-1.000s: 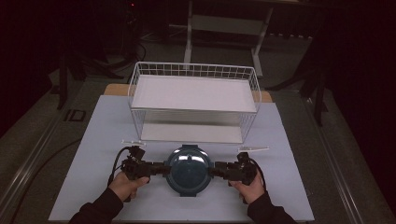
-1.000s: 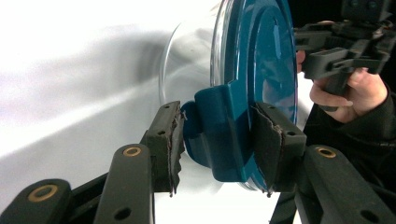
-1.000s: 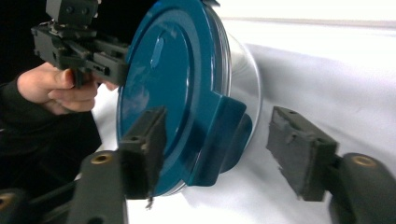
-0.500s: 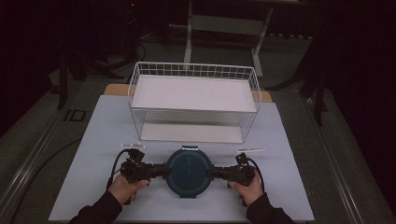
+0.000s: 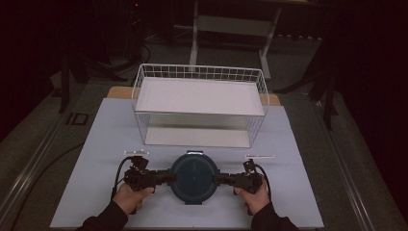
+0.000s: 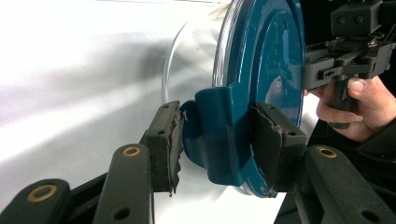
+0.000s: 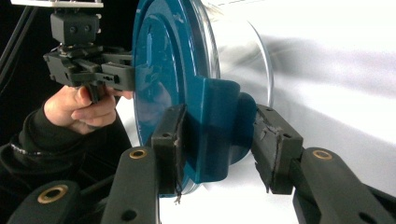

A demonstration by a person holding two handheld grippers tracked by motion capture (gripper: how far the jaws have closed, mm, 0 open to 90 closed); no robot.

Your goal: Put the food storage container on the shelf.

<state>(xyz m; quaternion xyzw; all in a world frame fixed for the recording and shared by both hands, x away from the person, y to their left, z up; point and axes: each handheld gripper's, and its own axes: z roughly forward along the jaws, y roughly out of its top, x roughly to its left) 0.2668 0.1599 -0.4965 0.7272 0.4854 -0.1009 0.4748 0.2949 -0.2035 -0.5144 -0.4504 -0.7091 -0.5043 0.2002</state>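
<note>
Blue-lidded container | white table, dark room | both tongs clamped on its lid tabs

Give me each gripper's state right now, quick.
Left gripper: jaws shut on the side latch of the container lid.
Right gripper: jaws around the opposite latch; grip cannot be told.

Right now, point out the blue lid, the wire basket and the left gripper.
blue lid (image 5: 195, 175), high view, middle of its top.
wire basket (image 5: 199, 68), high view, far rim.
left gripper (image 6: 215, 140), left gripper view, between its fingertips, at the lid's clip.
</note>
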